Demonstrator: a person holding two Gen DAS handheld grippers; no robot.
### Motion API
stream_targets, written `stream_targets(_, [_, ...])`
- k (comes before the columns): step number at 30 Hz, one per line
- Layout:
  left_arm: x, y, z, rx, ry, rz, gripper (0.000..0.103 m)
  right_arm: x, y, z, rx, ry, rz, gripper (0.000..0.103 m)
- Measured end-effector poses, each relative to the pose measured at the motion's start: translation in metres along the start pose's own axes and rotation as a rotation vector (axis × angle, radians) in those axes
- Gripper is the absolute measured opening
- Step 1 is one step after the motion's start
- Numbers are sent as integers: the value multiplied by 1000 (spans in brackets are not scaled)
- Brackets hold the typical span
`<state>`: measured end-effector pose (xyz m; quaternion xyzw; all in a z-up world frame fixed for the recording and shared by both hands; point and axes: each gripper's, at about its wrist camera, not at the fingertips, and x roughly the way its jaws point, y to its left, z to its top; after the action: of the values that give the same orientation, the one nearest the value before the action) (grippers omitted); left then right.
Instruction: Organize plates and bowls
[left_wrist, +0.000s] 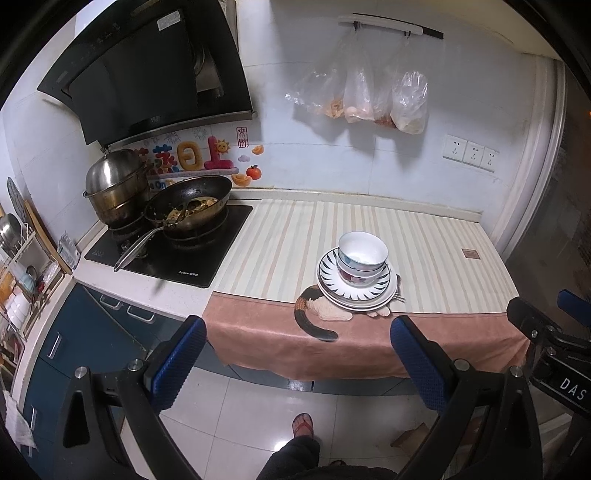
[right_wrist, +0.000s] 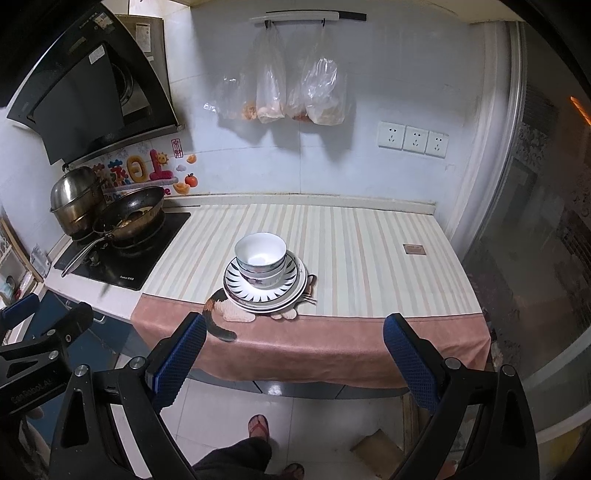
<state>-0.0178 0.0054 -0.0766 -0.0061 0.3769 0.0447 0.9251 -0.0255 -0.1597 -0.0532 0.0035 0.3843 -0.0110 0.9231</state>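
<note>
Two nested bowls (left_wrist: 362, 258) (right_wrist: 261, 258), white with a floral band, sit on a stack of plates (left_wrist: 356, 293) (right_wrist: 264, 293) with a black petal rim, near the front edge of the striped cloth on the counter. My left gripper (left_wrist: 299, 354) is open and empty, held in front of the counter, below and left of the stack. My right gripper (right_wrist: 295, 354) is open and empty, held in front of the counter, below the stack. Each gripper shows at the edge of the other's view.
A stove (left_wrist: 173, 251) at left carries a wok (left_wrist: 188, 205) with food and a steel pot (left_wrist: 114, 188). A dish rack (left_wrist: 18, 266) stands far left. Plastic bags (right_wrist: 295, 92) hang on the wall. A striped cloth (right_wrist: 351, 258) with a pink hem covers the counter.
</note>
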Motion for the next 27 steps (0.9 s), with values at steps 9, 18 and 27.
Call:
stream_targets(9, [3, 3, 0, 5, 2, 1, 102, 4, 2, 0, -4, 6, 0, 99])
stream_targets(18, [6, 6, 1, 5, 6, 2, 102, 10, 3, 1, -8, 7, 5, 99])
stream_targets(27, [7, 8, 0, 7, 6, 3, 102, 12, 5, 3, -10, 11, 7, 99])
